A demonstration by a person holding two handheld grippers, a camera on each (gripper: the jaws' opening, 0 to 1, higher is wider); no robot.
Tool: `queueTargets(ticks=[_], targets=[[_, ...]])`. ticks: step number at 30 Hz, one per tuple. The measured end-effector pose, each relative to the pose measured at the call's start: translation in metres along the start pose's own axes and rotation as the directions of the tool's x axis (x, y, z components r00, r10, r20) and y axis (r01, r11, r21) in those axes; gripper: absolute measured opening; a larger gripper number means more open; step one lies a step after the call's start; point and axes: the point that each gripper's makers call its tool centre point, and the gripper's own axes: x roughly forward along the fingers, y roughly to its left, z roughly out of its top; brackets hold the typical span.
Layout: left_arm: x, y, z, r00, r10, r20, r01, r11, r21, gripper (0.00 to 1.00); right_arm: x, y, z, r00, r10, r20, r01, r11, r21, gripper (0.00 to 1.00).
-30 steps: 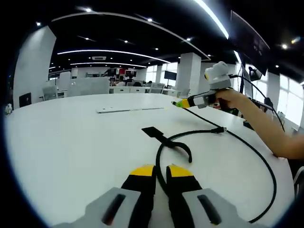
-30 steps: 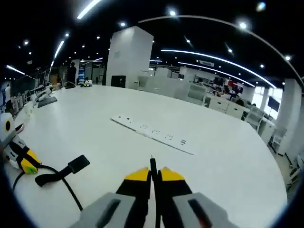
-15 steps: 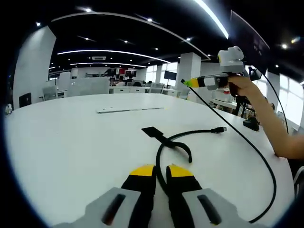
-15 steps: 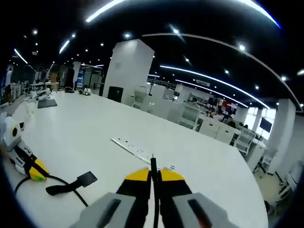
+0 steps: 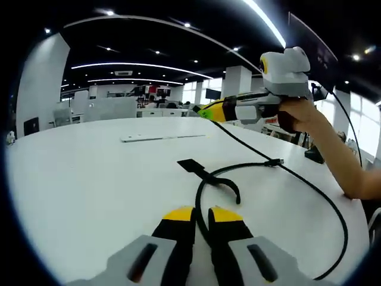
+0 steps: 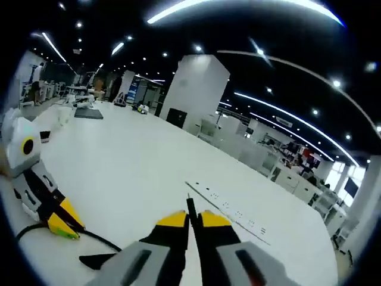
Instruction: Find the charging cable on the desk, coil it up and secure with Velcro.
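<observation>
On the wide white table, the left gripper sits low at six o'clock in the left gripper view, its yellow-tipped jaws pressed together on the black cable that runs up between them. From the tips the cable curves up in a loop toward twelve o'clock, where it meets a flat black strap lying on the table, its wide end pointing toward eleven o'clock. One loose end with a small plug lies on the table at about two o'clock. Another long stretch sweeps out to four o'clock, bends back up and rises off the table to the right gripper, held in the air at one o'clock by a person's hand. A long white power strip lies flat farther back, near eleven o'clock of the loop.

Seen from the right gripper view, the right gripper at six o'clock has its yellow tips closed on a thin piece of the cable, which sticks up just past them. Down at eight o'clock the left gripper rests on the table with the cable leading from its tip toward the dark strap at seven o'clock. The power strip lies just beyond the tips, toward one o'clock.
</observation>
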Motion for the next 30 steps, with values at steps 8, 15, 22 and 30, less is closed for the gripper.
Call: queueTargets(ticks=[8, 15, 22, 30], targets=[[0.001, 0.0, 0.0, 1.0, 0.004, 0.0, -0.004, 1.0, 0.006, 0.1, 0.018, 0.082, -0.005, 0.987, 0.159, -0.024, -0.161, 0.98, -0.115, 0.08], [0.001, 0.0, 0.001, 1.0, 0.007, 0.001, -0.007, 1.0, 0.012, 0.1, 0.017, 0.109, 0.0, 0.975, 0.22, -0.016, -0.22, 0.965, -0.14, 0.08], [0.001, 0.001, 0.001, 1.0, 0.008, 0.002, -0.008, 1.0, 0.017, 0.1, 0.018, 0.132, -0.003, 0.961, 0.276, -0.026, -0.277, 0.948, -0.157, 0.09], [0.002, 0.001, 0.001, 1.0, 0.008, 0.004, -0.008, 1.0, 0.022, 0.1, 0.022, 0.139, -0.009, 0.951, 0.306, -0.035, -0.308, 0.938, -0.161, 0.09]])
